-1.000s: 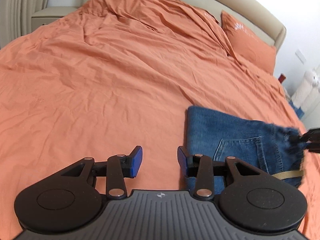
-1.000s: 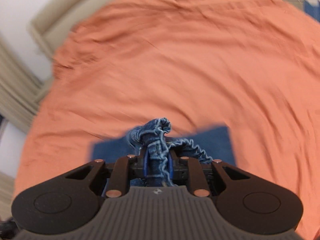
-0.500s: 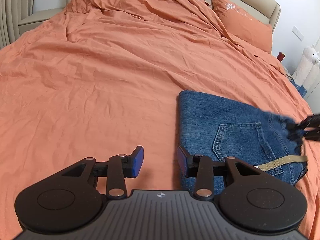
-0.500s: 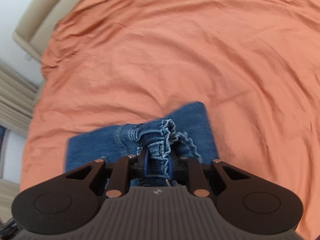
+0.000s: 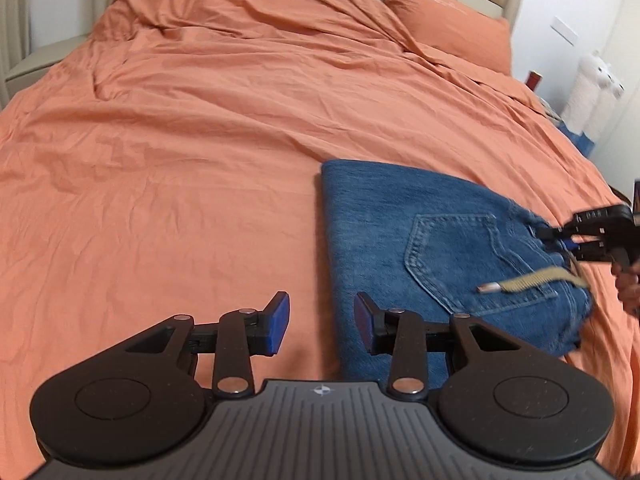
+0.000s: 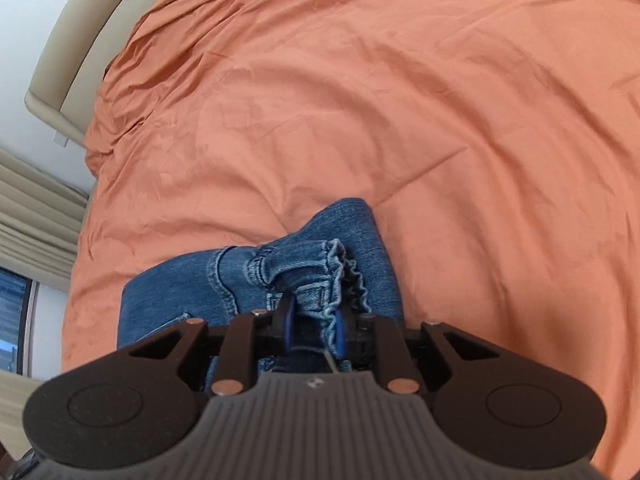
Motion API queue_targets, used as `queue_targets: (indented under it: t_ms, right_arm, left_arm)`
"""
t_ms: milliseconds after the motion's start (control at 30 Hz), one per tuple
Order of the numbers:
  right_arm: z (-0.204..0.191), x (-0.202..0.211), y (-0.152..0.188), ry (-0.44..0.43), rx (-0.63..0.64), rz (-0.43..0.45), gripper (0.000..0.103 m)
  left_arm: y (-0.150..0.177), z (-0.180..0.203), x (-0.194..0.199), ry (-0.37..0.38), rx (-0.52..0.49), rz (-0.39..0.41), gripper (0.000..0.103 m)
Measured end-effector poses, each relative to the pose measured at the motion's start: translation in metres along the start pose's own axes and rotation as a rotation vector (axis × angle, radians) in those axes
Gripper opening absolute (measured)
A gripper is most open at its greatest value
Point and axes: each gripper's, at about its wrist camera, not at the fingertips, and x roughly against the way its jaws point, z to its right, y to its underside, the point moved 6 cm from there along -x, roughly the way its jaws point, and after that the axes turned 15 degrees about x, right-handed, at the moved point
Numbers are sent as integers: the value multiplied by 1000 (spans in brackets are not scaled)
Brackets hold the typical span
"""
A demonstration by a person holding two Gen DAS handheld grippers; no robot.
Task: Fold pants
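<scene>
Orange bedding (image 5: 200, 128) unchanged; right gripper (image 6: 312, 328) keeps jaws clamped on pants (image 5: 400, 216), left gripper (image 5: 322, 322) stays spread.

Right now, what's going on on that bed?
A person with two handheld tools is folding blue jeans on an orange bedspread. The jeans lie in a compact fold, back pocket up. The right tool is shut on the bunched waistband, with the drawstring trailing loose. The left tool is open and empty at the near left edge of the fold.
</scene>
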Motion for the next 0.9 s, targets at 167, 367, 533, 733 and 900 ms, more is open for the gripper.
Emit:
queue_targets:
  t_ms: [167,367,533,733,900]
  right_arm:
    - [-36,53,19,130,210,153,28]
    - [-63,109,97,150,260,397,25]
    - [-76,90,114,189,358,431,20]
    - [-49,53,127,280,358,339,10]
    - [-43,43,128,285,369,314,9]
  left_arm:
    - [25,13,16,64,-124,-43,51]
    - [70,34,26,68,-288,-107,67]
    - [98,46,12,-103,-387,-80,68]
    - [100,40,-3,-186,-346,-70,19]
    - [93,47,21,-176,-375,19,10]
